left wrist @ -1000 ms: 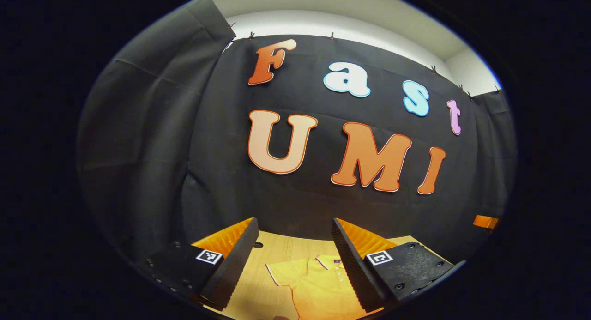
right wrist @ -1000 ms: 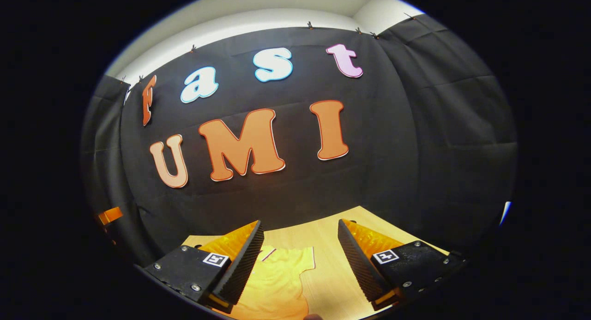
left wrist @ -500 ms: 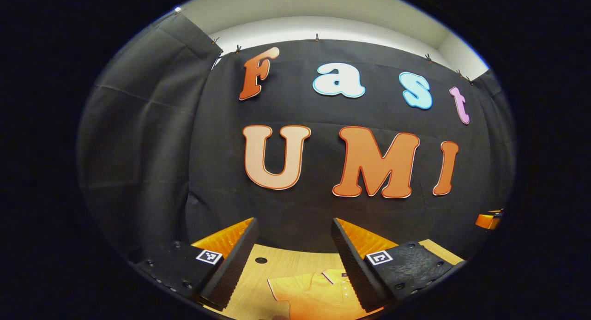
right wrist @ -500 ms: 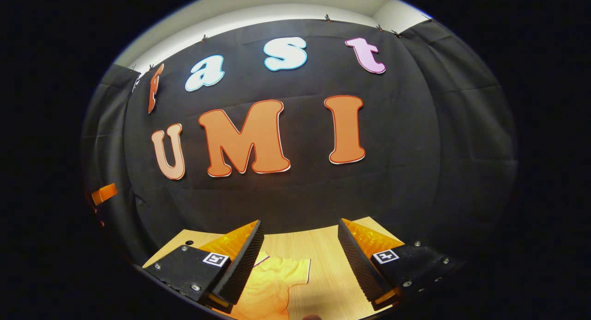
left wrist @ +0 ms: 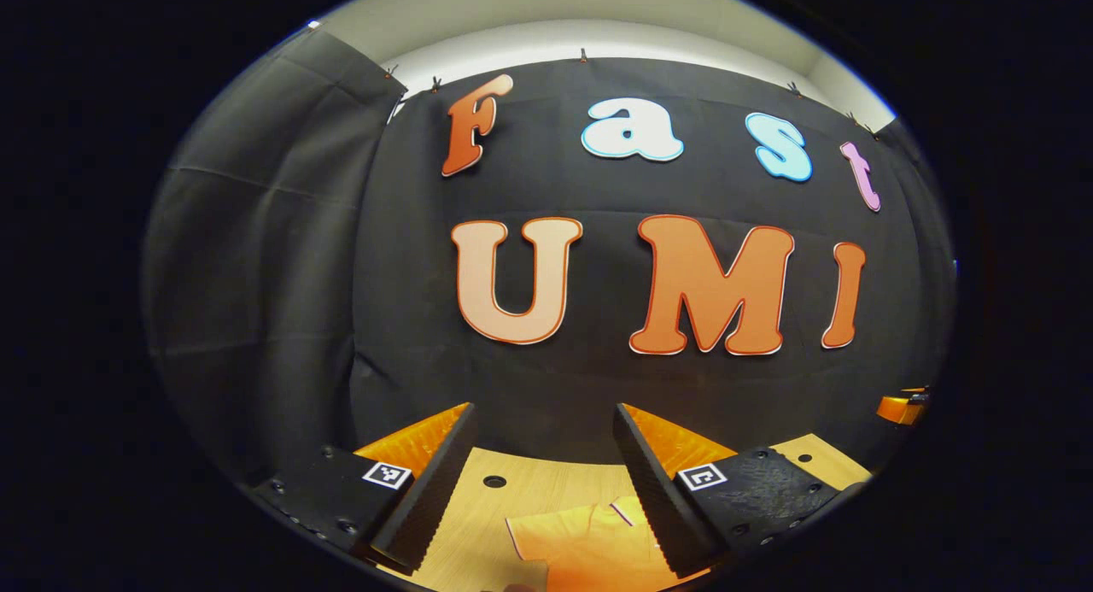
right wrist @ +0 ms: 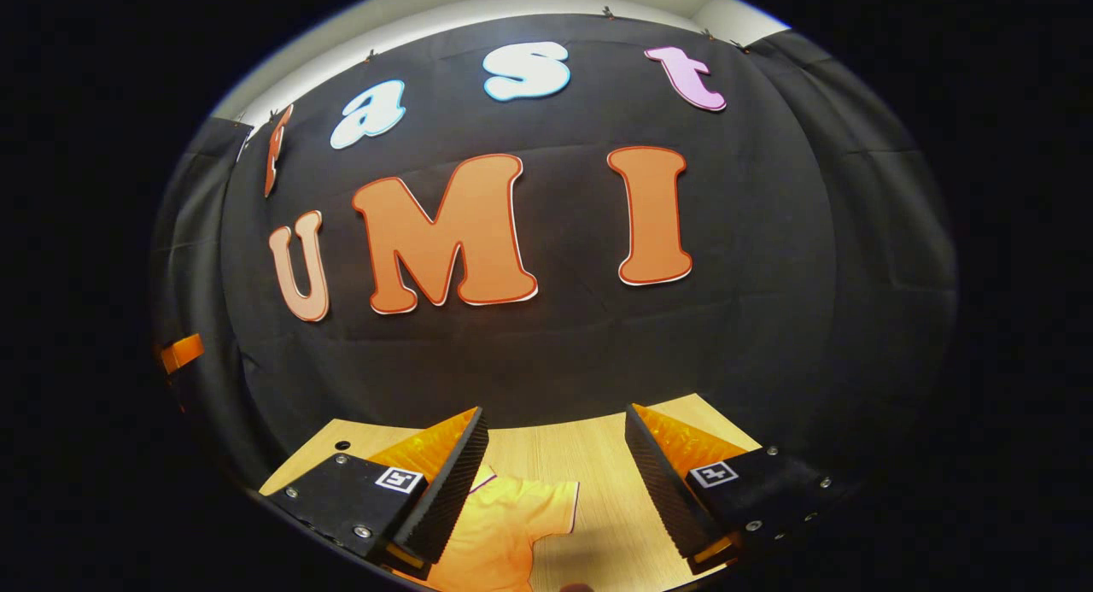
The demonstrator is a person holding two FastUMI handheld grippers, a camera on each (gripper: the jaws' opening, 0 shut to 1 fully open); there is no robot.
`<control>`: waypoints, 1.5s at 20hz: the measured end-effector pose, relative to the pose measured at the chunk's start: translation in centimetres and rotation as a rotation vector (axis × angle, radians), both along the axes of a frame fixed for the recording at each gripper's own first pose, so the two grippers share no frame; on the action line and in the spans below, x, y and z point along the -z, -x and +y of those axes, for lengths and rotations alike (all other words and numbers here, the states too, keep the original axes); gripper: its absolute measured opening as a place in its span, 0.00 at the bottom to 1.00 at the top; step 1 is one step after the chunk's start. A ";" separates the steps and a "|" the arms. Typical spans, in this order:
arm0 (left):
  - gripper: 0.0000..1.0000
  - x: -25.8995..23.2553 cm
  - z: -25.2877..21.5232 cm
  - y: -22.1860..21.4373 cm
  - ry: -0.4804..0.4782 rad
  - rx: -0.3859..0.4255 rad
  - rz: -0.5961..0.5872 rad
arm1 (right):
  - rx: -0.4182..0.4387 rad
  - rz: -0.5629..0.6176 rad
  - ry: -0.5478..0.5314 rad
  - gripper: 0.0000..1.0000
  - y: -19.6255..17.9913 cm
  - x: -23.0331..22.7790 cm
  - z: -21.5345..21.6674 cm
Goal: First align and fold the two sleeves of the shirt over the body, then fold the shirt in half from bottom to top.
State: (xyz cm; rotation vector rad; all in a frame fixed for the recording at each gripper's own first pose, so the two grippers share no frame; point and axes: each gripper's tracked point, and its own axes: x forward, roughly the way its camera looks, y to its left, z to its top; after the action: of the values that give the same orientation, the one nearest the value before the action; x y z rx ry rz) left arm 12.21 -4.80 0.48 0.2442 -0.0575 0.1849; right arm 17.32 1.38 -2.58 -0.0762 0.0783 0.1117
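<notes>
Below both spread claws, shirt [left wrist: 581,545] now sits lower than before.

A light wooden desk [left wrist: 529,498] stands against the black cloth wall [left wrist: 564,378]. In the desk, near the wall, there is a small round hole [left wrist: 494,481]. Above the wall's top edge, a row of small clips [left wrist: 583,55] holds the cloth below a pale ceiling [left wrist: 598,11].
</notes>
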 end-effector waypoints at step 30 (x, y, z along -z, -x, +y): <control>0.98 7.0 12.1 -3.9 0.064 -0.147 0.172 | 0.190 1.095 0.302 1.00 -13.9 33.2 -3.1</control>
State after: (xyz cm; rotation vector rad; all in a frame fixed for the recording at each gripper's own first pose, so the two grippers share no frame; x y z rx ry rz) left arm 16.11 7.31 -6.47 0.1994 0.1370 0.3107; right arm 31.25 -1.76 -35.81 -0.3025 1.1955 -0.0615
